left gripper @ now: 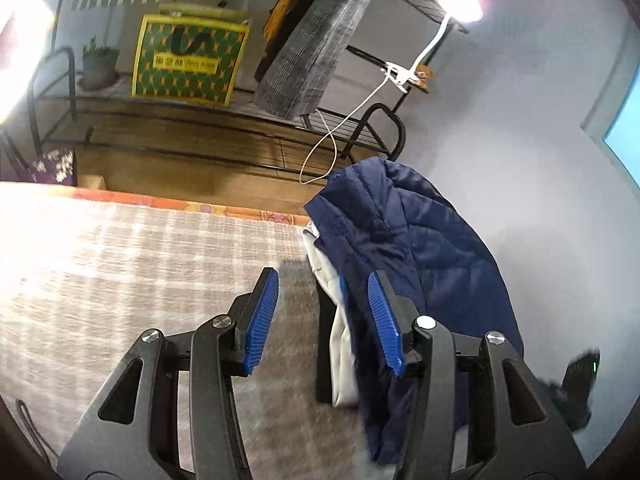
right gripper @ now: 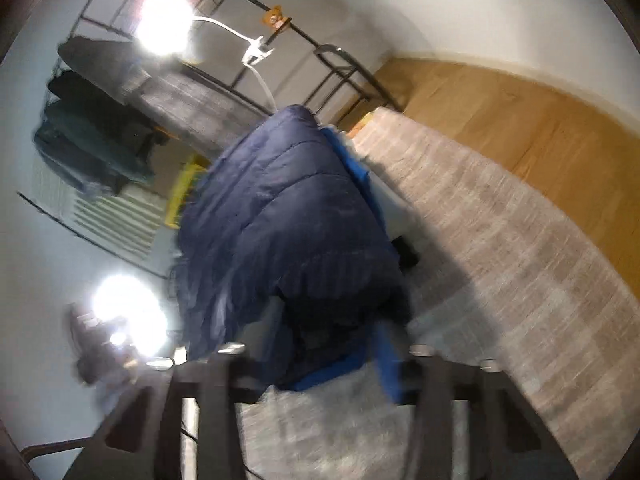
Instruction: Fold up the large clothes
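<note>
A navy quilted puffer jacket [left gripper: 416, 240] with a pale lining hangs bunched in the air above the checked bed cover [left gripper: 120, 264]. In the left wrist view my left gripper [left gripper: 324, 316] is open, its blue pads apart, with the jacket's edge just past its right pad and nothing clamped. In the right wrist view the jacket [right gripper: 288, 216] fills the middle and drapes over my right gripper [right gripper: 320, 364]. That view is blurred by motion. The jacket's lower edge sits between the right gripper's jaws, and I cannot tell whether they are closed on it.
A black metal rack [left gripper: 224, 120] stands beyond the bed with a green and yellow bag [left gripper: 188, 60], a potted plant [left gripper: 98, 64], a grey hanging cloth [left gripper: 316, 48] and a clip lamp [left gripper: 460, 4]. Wooden floor [right gripper: 520, 120] runs beside the bed [right gripper: 500, 248].
</note>
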Motion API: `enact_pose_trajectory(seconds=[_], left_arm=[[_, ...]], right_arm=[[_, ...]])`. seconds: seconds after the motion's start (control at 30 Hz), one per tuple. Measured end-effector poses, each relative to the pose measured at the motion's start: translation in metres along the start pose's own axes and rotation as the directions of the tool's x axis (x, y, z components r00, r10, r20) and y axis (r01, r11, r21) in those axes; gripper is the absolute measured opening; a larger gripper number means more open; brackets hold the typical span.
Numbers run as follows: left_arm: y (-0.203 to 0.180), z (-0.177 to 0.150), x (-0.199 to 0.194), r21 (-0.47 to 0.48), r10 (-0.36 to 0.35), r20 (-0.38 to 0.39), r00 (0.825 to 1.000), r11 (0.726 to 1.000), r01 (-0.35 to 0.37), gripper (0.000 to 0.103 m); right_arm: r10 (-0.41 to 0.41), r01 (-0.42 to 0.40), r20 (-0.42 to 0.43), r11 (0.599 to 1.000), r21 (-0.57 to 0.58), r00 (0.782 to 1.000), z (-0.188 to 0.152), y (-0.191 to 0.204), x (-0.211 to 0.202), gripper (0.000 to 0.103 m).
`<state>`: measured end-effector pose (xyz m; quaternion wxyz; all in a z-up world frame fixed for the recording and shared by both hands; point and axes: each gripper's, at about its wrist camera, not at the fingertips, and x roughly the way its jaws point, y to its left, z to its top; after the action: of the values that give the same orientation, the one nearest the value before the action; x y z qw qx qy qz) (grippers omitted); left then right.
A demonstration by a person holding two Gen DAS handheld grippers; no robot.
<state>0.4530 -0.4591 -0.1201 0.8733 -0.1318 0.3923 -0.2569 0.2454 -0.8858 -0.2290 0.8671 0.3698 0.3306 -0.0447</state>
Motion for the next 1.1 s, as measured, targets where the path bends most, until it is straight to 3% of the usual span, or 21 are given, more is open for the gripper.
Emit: enact_pose_trajectory(seconds=[0.1,0.2,0.37,0.57,0.83,1.1], left_arm=[[0.000,-0.008,-0.029,0.038,0.002,0.002,1.000,0.999,-0.002,0.049],[-0.003,-0.017,-0.059,0.096,0.031,0.029,0.999,0.995,-0.034,0.049],[-0.005,-0.036,-0.107,0.142,0.022,0.038,0.999,0.989,-0.027,0.049],[-0.015,-0.063,-0.162,0.212,0.002,0.070,0.998,0.977,-0.017,0.049],[-0.035,-0.096,-0.252,0.271,-0.083,0.118,0.990,0.961,0.048,0.049],[-0.047,-0.121,-0.360,0.313,-0.130,0.184,0.974,0.947,0.067,0.049]], right_arm=[[-0.157,0.164,0.062,0.978,-0.129,0.986,0.006,0.023,0.004,0.025],[-0.230,0.240,0.074,0.956,-0.168,0.970,0.009,0.035,0.006,0.025],[-0.251,0.269,0.125,0.950,-0.161,0.960,0.001,0.049,-0.022,0.041],[-0.261,0.301,0.193,0.927,-0.225,0.946,-0.028,0.084,-0.076,0.048],[-0.246,0.342,0.307,0.885,-0.315,0.919,-0.059,0.155,-0.159,0.049],[-0.209,0.387,0.408,0.819,-0.422,0.888,-0.116,0.229,-0.237,0.056]])
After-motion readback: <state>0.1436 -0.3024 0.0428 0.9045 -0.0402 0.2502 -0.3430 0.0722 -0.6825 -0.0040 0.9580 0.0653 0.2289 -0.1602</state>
